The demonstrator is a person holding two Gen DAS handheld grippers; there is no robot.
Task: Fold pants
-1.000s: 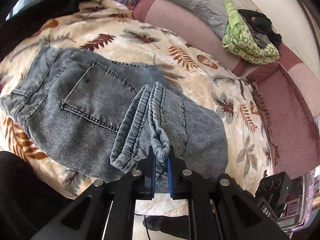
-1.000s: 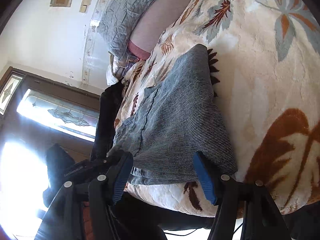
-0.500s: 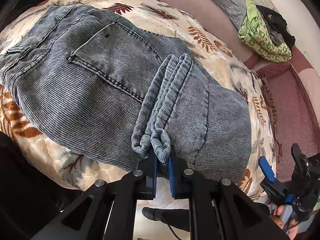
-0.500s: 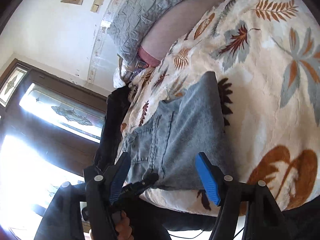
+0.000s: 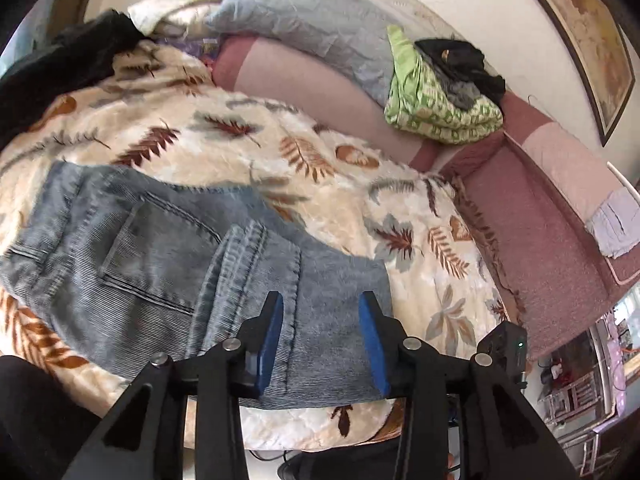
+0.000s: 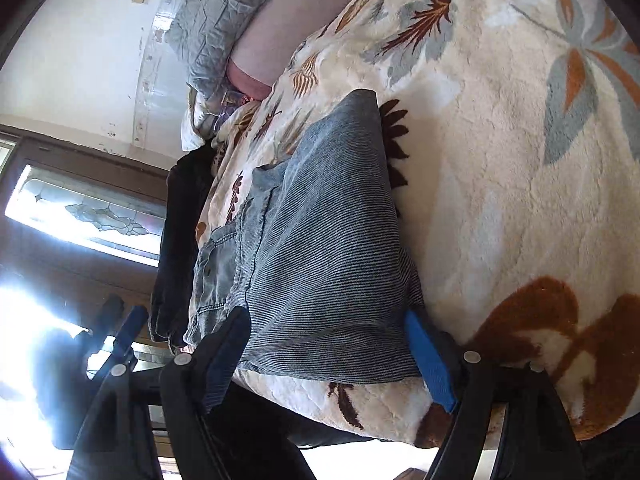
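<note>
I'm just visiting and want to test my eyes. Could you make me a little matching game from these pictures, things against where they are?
Things:
1. jeans
2. green patterned cloth
3. grey pillow
4. leaf-print blanket

Places:
A. against the wall
B. under the jeans
C. folded on the blanket
D. under dark clothes

Pairs: 1-C, 2-D, 3-A, 4-B

The left gripper [image 5: 320, 336] is a black plastic frame of angular arms joined by round silver screws, and its two fingers carry flat blue pads [image 5: 270, 340]. The right gripper [image 6: 328, 352] is built the same way, black with silver screws and blue pads [image 6: 430, 360]. Dark clothing fills the lower corners of both wrist views, too shadowed to make out more.
</note>
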